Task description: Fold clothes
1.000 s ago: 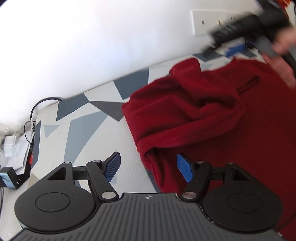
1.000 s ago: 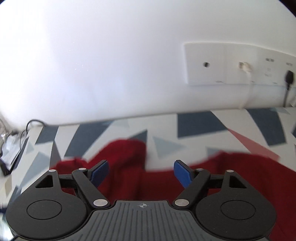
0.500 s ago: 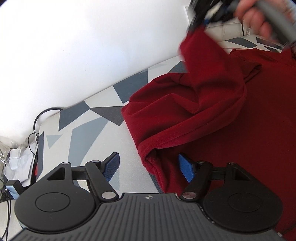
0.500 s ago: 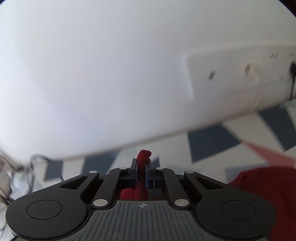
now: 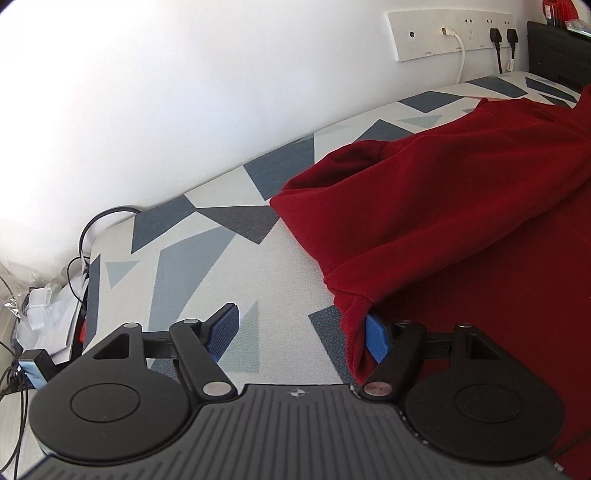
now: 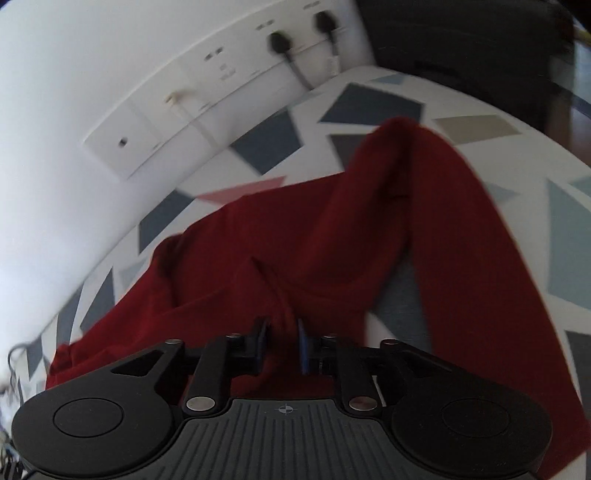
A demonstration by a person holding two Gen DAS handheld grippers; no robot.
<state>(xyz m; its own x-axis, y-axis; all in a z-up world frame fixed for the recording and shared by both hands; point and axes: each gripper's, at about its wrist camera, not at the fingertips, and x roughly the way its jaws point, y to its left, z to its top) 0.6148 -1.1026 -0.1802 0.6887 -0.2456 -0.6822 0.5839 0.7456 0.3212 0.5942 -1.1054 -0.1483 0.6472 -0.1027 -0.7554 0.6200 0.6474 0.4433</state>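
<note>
Left gripper (image 5: 301, 334): blue pads spread wide, nothing between them, low over the patterned surface (image 5: 207, 258). Right-hand pad just touching, and partly hidden by, the near cuff of the red garment (image 5: 424, 221); left-hand pad over bare grey-and-white triangles.

Right gripper (image 6: 282, 341): pads pressed close together, pinching a raised ridge of the red garment (image 6: 295, 251), cloth bunched up between them and pulled taut away from the pinch.

Red garment spread across the patterned surface (image 6: 373, 99), filling the middle and right of both views. In the left wrist view, a folded-over flap with a rounded edge on the left, draped over the flatter cloth beneath. In the right wrist view, a long sleeve-like strip running far and right, then curving down the right side; some motion blur.

Farther out: white wall with a socket panel (image 5: 450, 35), a white cable and two black plugs in it. At far left, past the edge of the surface, black cables (image 5: 86, 236) and white clutter, too small to tell apart.
</note>
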